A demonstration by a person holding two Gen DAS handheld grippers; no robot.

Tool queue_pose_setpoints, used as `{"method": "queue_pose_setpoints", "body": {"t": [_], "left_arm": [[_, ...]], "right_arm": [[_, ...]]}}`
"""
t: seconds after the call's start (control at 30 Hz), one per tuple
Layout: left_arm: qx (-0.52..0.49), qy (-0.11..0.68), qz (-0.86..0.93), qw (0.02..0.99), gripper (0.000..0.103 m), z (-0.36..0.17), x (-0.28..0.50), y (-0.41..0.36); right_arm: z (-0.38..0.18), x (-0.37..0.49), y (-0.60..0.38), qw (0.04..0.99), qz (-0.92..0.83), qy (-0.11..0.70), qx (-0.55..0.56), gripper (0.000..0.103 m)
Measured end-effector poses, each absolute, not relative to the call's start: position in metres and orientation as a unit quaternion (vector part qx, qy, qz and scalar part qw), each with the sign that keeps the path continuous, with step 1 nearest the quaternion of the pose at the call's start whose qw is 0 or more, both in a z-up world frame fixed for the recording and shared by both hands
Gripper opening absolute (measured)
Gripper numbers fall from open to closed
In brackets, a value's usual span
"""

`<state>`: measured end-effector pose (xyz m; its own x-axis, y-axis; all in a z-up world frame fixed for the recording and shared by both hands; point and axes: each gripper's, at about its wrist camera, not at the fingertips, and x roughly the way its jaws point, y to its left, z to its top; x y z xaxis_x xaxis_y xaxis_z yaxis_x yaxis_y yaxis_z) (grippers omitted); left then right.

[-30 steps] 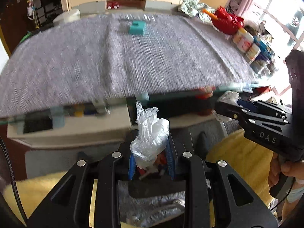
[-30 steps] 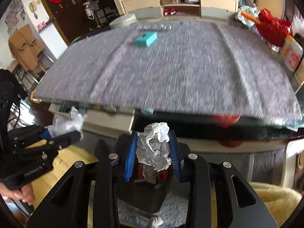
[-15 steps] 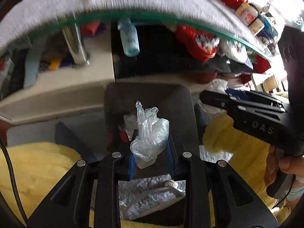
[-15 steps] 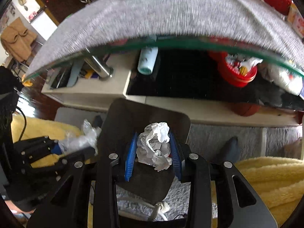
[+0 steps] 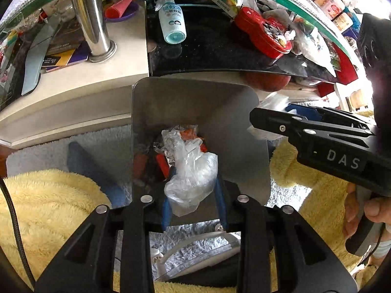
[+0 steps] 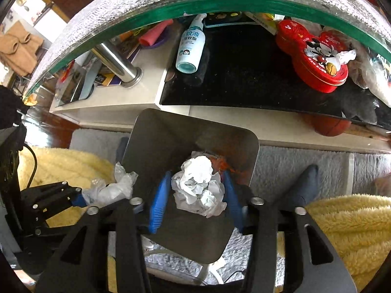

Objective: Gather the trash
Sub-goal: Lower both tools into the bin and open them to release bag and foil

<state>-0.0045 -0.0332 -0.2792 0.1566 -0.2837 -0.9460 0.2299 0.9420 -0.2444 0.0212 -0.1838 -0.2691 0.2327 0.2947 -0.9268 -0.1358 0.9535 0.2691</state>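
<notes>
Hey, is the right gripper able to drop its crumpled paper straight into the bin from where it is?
Probably yes. The right gripper sits above the open bin, its jaws have just been opening, and nothing lies between the crumpled paper and the trash below.

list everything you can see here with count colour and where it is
plastic wrap: 1, clear, between the left gripper's fingers over the bin
crumpled paper: 1, white, between the right gripper's fingers over the bin
bin: 1, grey metal, on the floor below the table, trash inside
spray bottle: 1, white and teal, lying on the lower shelf
tin: 1, red, cartoon print, on the shelf's right
table leg: 1, chrome, at left
glass tabletop: 1, green-edged, above
left gripper: 1, black with blue pads, jaws just opening
right gripper: 1, same, jaws just opening
</notes>
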Motion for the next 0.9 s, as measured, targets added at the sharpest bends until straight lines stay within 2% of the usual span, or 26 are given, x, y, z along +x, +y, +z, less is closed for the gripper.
{"method": "queue_pose_setpoints", "body": {"t": [0.03, 0.07, 0.2, 0.37, 0.6, 0.9], "left_arm": [[-0.021, 0.628, -0.167, 0.760, 0.033, -0.279, -0.004, -0.033], [-0.020, 0.628, -0.165, 0.760, 0.040, -0.279, -0.004, -0.033], [-0.020, 0.626, -0.157, 0.763, 0.065, -0.277, -0.002, -0.031], [-0.015, 0.618, -0.147, 0.772, 0.081, -0.268, -0.001, -0.026], [-0.016, 0.595, -0.144, 0.790, 0.091, -0.237, 0.009, -0.016], [-0.026, 0.545, -0.141, 0.826, 0.093, -0.180, 0.046, -0.007]], "right_arm": [[-0.269, 0.021, -0.184, 0.783, 0.136, 0.604, 0.066, 0.059], [-0.269, 0.022, -0.185, 0.783, 0.135, 0.603, 0.066, 0.065], [-0.266, 0.024, -0.191, 0.787, 0.125, 0.600, 0.071, 0.076], [-0.253, 0.027, -0.206, 0.797, 0.110, 0.588, 0.087, 0.090], [-0.212, 0.036, -0.225, 0.821, 0.098, 0.555, 0.093, 0.098], [-0.160, 0.077, -0.244, 0.854, 0.079, 0.506, 0.090, 0.099]]}}
